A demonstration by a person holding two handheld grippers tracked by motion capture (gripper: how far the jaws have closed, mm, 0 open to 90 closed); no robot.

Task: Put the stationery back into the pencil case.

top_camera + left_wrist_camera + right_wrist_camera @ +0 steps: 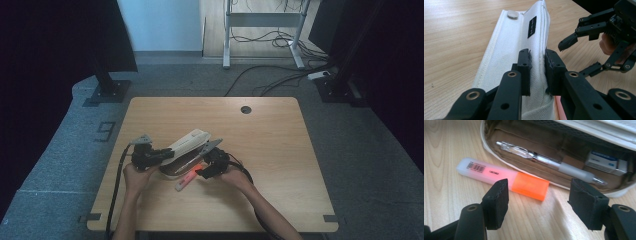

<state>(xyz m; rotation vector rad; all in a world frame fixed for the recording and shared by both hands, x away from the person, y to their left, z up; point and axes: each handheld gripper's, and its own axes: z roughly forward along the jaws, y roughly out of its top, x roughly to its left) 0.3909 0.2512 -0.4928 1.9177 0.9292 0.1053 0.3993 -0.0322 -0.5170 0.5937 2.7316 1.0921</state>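
A white fabric pencil case (185, 147) lies open on the wooden table (270, 145). My left gripper (165, 154) is shut on the edge of its lid flap (524, 42), holding the lid raised. Inside the case's brown lining (529, 145) lie a clear pen (549, 162) and a white eraser with a blue sleeve (606, 162). An orange highlighter (186, 181) lies on the table right beside the case's front rim (506, 176). My right gripper (202, 171) stands open just above the highlighter's orange cap, touching nothing, and its jaws (584, 50) show spread in the left gripper view.
A round cable hole (245, 109) sits near the table's far edge. Beyond the table are a grey carpet, black stand bases (107, 90), a white desk frame (262, 30) and loose cables on the floor.
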